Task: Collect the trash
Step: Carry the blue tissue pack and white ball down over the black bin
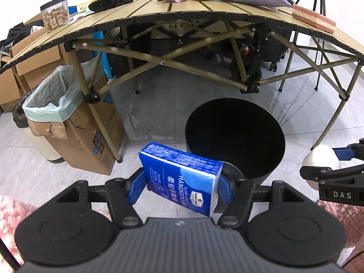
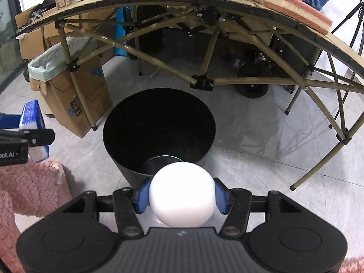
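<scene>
A blue handkerchief packet [image 1: 182, 179] sits clamped between the blue pads of the left gripper [image 1: 179, 187], gripped across its width and tilted so that one end points toward a black bin [image 1: 234, 141] on the floor. The jaws stand about half open, stopped by the packet's sides. The packet hangs near the bin's near rim and a little to its left, not yet over the opening.

The right gripper [image 2: 182, 196] has hold of a white rounded object [image 2: 182, 193], smooth like a ball or a small container; what it is cannot be told. Its pads press on either side of the object, jaws also about half open around it. Seen from the right wrist camera, the object sits in line with the near rim of the black bin [image 2: 159, 132], whose inside is dark.

Both items seem to be held this way because the bin is where they are going: each gripper points steeply downward toward the mouth, so letting go over it would drop the item inside. The packet probably needs to shift rightward first.

Beyond the bin stands a folding table [image 1: 204, 11] with slatted top and crossed legs, piled with cloth and soft toys. To the left, a cardboard box lined with a pale green bag [image 1: 52, 104] stands against a table leg. A pink rug [image 2: 29, 186] lies on the grey tiled floor beside the bin.
</scene>
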The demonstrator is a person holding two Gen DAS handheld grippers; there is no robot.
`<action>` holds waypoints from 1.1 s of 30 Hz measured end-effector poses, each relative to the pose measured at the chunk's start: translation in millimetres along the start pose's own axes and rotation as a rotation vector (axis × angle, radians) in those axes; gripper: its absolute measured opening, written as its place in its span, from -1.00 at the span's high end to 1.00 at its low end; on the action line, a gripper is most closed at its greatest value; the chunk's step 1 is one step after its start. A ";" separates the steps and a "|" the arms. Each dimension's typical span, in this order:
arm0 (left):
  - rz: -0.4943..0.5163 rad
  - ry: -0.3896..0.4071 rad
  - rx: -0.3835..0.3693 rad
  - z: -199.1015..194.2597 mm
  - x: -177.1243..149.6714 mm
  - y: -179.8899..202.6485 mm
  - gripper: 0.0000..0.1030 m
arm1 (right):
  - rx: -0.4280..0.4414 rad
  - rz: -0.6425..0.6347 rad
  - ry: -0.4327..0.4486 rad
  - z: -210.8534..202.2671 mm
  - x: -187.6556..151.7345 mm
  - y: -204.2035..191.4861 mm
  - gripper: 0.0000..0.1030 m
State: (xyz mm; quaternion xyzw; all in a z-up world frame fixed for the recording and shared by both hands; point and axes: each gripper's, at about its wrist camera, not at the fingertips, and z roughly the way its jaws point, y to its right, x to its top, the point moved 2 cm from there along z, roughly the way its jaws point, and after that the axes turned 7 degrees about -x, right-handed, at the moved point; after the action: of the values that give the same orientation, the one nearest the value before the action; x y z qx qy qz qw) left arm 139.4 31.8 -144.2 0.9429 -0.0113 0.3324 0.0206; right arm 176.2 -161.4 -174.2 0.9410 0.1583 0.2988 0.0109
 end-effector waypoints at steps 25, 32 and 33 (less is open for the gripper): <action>-0.070 0.009 0.058 16.6 29.7 -23.7 -0.27 | 0.009 -0.041 0.030 62.9 55.9 -28.7 -0.08; -0.092 0.016 0.082 20.1 38.9 -32.6 -0.27 | 0.010 -0.046 0.036 78.5 66.3 -34.2 -0.08; -0.093 0.016 0.086 20.7 40.1 -33.4 -0.27 | 0.009 -0.045 0.037 80.4 67.6 -34.3 -0.08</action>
State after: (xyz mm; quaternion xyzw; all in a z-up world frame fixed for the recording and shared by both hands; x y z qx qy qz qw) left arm 184.8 63.9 -136.3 0.9398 0.0470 0.3386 -0.0044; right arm 263.9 -102.4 -206.4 0.9316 0.1809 0.3150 0.0104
